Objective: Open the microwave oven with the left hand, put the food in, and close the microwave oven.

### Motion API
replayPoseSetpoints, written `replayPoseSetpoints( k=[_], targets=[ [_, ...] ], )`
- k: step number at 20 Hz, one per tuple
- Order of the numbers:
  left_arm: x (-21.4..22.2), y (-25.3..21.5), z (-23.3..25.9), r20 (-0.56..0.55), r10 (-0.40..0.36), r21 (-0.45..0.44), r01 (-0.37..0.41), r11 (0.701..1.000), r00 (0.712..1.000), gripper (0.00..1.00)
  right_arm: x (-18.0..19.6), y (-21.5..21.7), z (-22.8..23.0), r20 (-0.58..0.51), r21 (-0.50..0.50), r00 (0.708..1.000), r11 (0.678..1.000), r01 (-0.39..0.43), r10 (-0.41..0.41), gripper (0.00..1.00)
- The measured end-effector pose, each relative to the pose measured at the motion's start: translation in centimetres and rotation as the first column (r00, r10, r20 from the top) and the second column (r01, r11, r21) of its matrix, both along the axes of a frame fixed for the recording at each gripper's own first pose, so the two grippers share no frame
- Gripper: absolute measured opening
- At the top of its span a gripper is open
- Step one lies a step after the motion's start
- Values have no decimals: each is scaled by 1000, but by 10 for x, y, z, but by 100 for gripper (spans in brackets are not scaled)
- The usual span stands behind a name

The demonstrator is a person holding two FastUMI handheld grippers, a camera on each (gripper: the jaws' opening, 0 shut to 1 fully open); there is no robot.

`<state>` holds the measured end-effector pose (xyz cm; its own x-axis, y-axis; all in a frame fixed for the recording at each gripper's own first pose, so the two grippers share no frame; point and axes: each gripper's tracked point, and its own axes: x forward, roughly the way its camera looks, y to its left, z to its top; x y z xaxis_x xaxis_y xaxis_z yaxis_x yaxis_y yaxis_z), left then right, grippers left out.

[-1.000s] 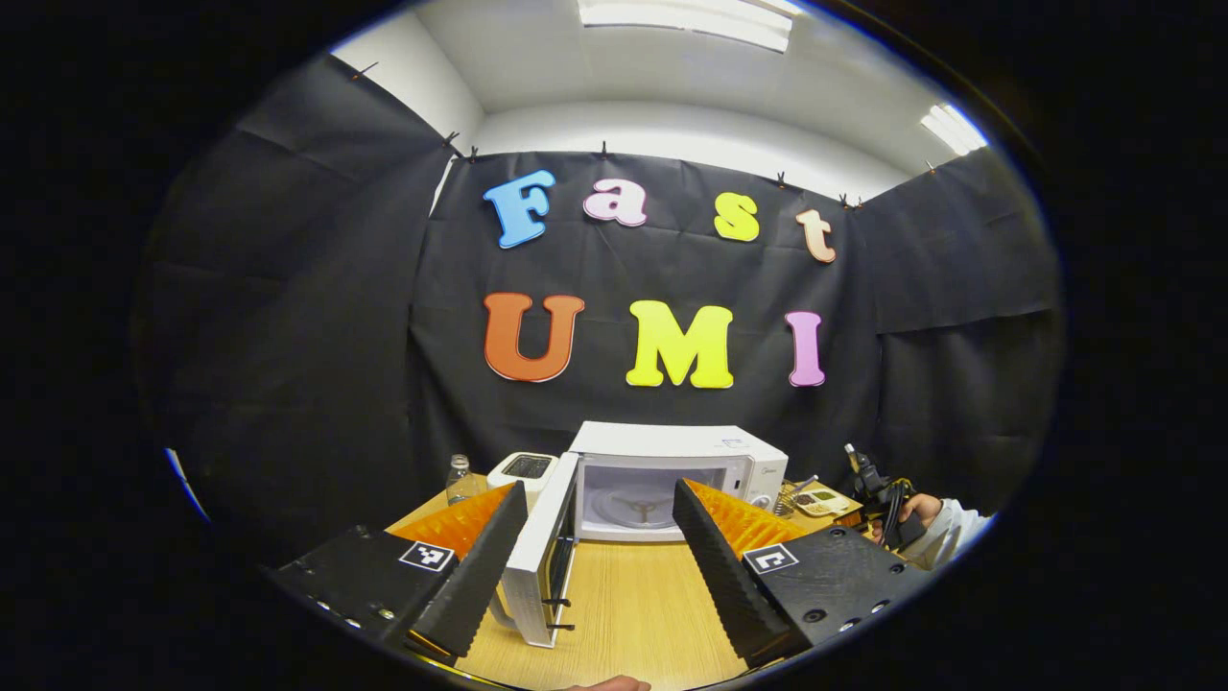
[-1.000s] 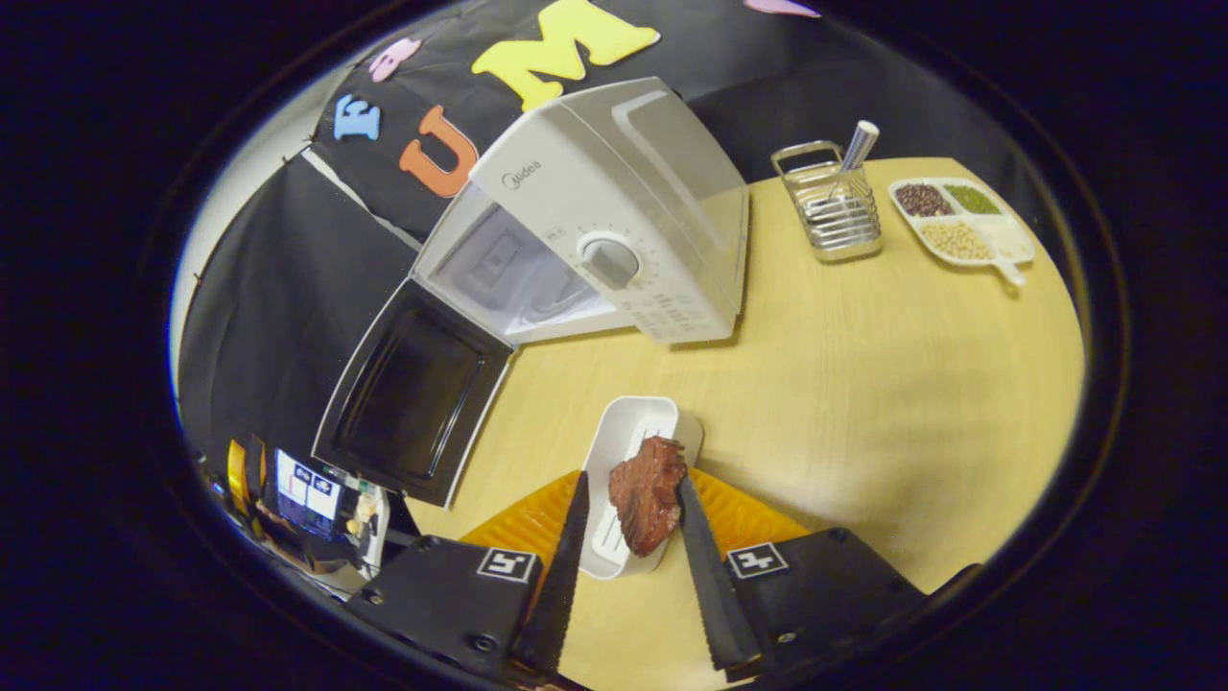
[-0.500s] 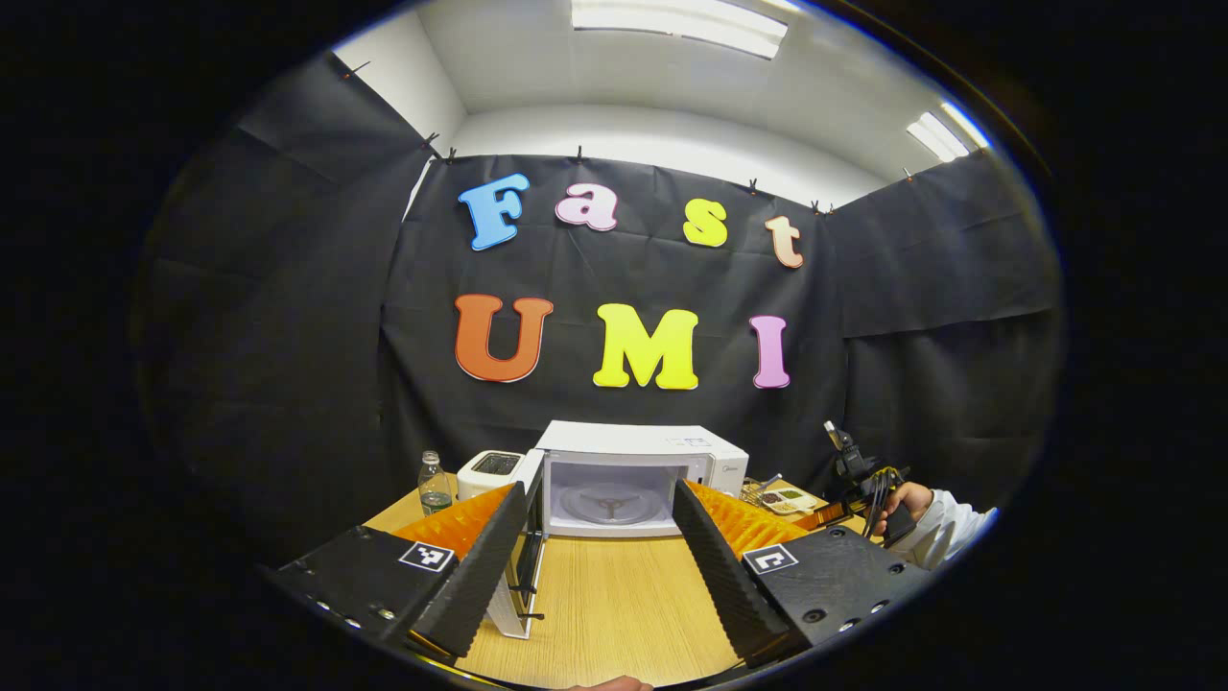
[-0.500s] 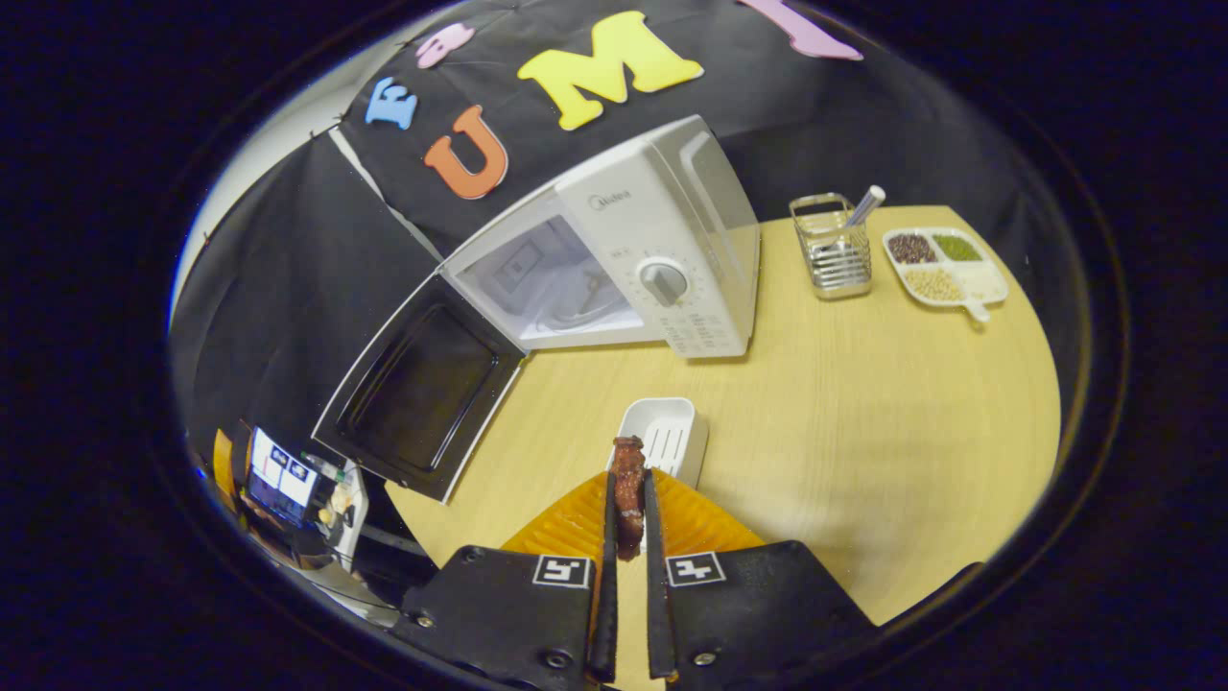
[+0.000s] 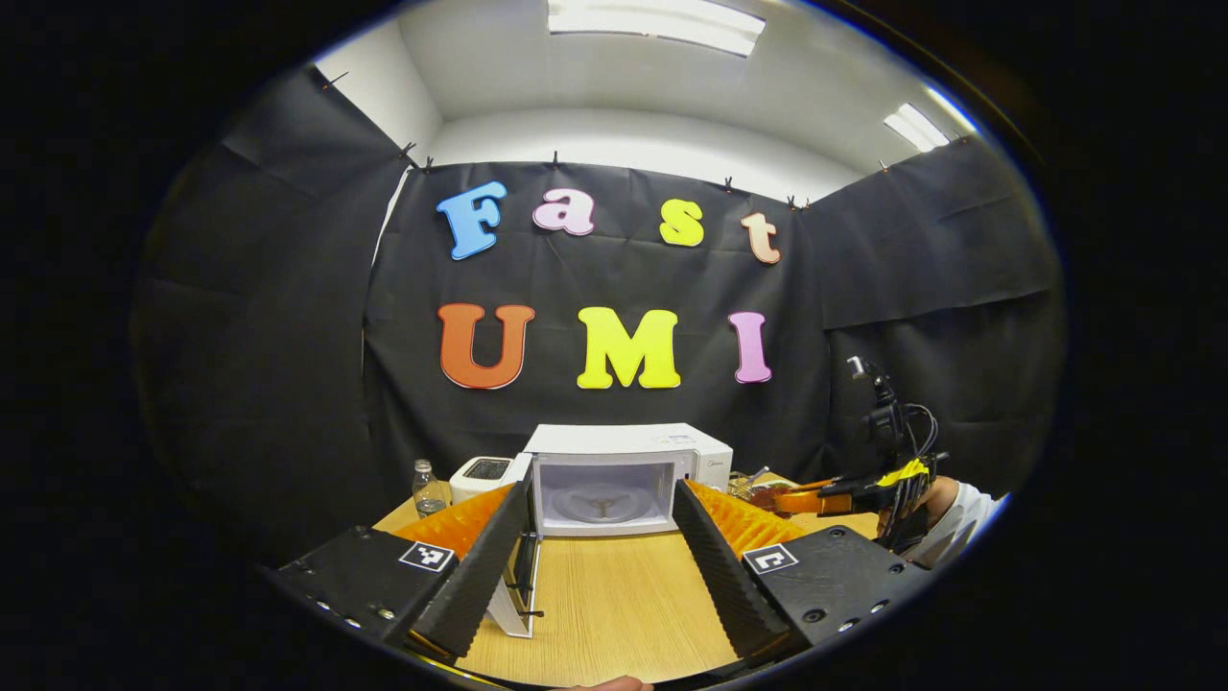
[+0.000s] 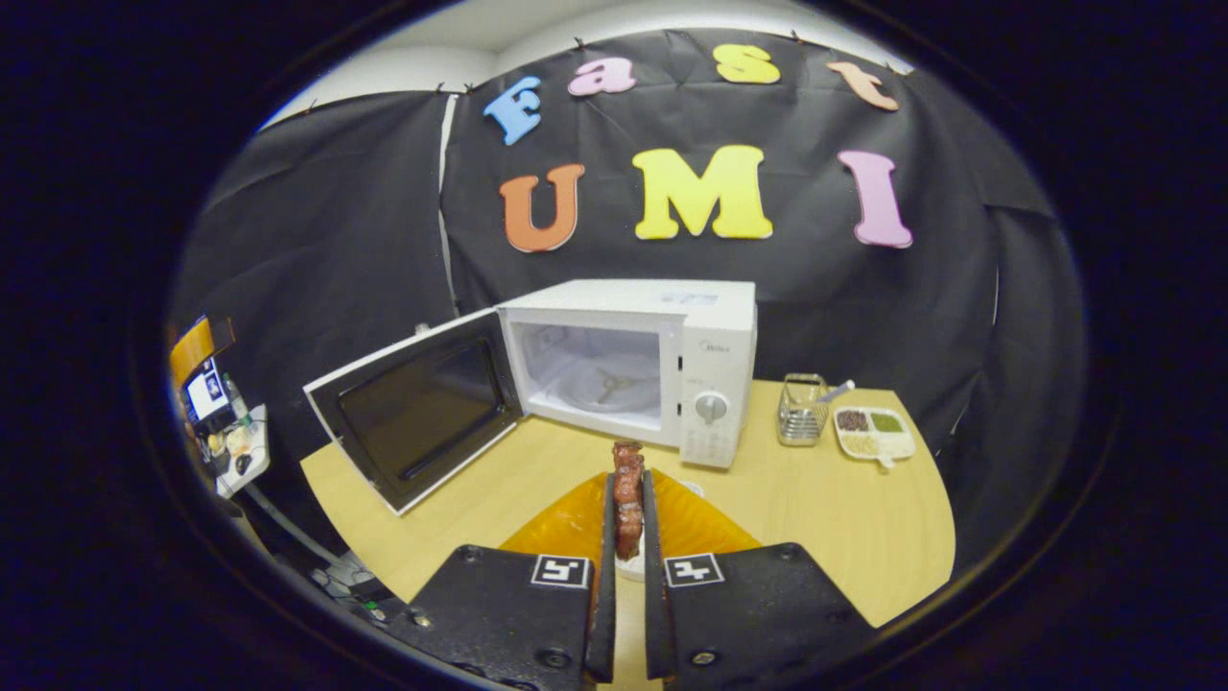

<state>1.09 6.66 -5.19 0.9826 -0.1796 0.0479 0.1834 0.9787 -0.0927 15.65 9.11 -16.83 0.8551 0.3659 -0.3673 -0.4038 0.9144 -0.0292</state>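
Note:
The white microwave stands at the back of the wooden table, its door swung wide open to the left and its cavity with the glass turntable bare. My right gripper is shut on a brown piece of meat, held upright above the table in front of the microwave. A white dish lies just below it, mostly hidden. In the left gripper view the microwave sits ahead, and my left gripper is open with nothing between its fingers. The right gripper appears off to the right.
A wire utensil holder and a divided dish of beans stand right of the microwave. A toaster and a small bottle sit left of it. The open door reaches toward the table's front left.
The right gripper closed on the meat, lifted it off the white dish and levelled out to face the microwave. The left gripper drew back a little, still open.

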Motion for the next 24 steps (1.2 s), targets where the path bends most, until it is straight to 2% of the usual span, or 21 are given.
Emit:
replayPoseSetpoints(
  k=[2,5,9,15,18,22,24],
  targets=[
    [-2,-2,-3,-6,-10,3,10,1000,1000,93,12,23,6,49,19,999,1000,14,-15,16],
    [-3,-4,-7,-6,-29,-8,29,1000,1000,94,37,67,9,114,-18,992,999,-49,51,15],
    [-3,-4,-10,0,-57,-13,57,998,998,94,79,116,-13,69,-7,997,999,-38,39,16],
    [-10,3,-17,13,-73,-19,73,997,997,94,159,150,-56,7,86,992,988,127,-128,16],
    [-10,8,-23,2,-67,-30,67,997,998,93,197,159,-75,16,128,974,967,222,-225,16],
    [-9,18,-32,-29,-53,-48,52,998,998,94,237,174,-106,3,149,961,951,272,-275,15],
    [-9,21,-37,-43,-48,-51,46,998,998,93,257,169,-109,20,200,940,922,330,-341,16]
  ],
)
